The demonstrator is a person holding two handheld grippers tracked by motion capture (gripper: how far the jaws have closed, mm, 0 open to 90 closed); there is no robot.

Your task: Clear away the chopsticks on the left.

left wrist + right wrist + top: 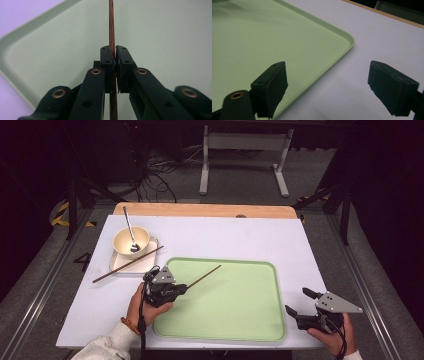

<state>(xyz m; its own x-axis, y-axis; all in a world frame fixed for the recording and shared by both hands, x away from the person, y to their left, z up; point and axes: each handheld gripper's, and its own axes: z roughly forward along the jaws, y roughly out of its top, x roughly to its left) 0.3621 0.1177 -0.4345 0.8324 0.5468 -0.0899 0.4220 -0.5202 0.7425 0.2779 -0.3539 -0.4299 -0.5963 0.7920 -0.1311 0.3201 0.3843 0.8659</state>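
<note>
Left gripper [181, 289] at the near-left corner of the green tray [240, 320], jaws closed on a brown chopstick [204, 276]. Chopstick clamped near one end, slanting up and to the right above the tray floor, free tip over the tray's far-left part. In the left gripper view, the same chopstick [111, 37] pinched between the two black pads, running straight ahead over the tray [162, 30], a short length sticking out behind the jaws. Left hand [145, 307] wrapped around the gripper body, pale sleeve cuff and a reddish wristband at the wrist.

Right gripper [296, 302] at the near-right corner of the tray, just off its rim, jaws wide open and holding nothing. In the right gripper view, one pad over the tray's edge [342, 35], the other over the bare white surface [372, 32].

Second chopstick [127, 264] lying slantwise across a white plate [142, 264] at the far left of the surface, one end reaching off the plate onto the surface. Cream bowl [131, 241] on that plate, metal spoon [131, 231] standing in the bowl, handle leaning toward the far edge.
</note>
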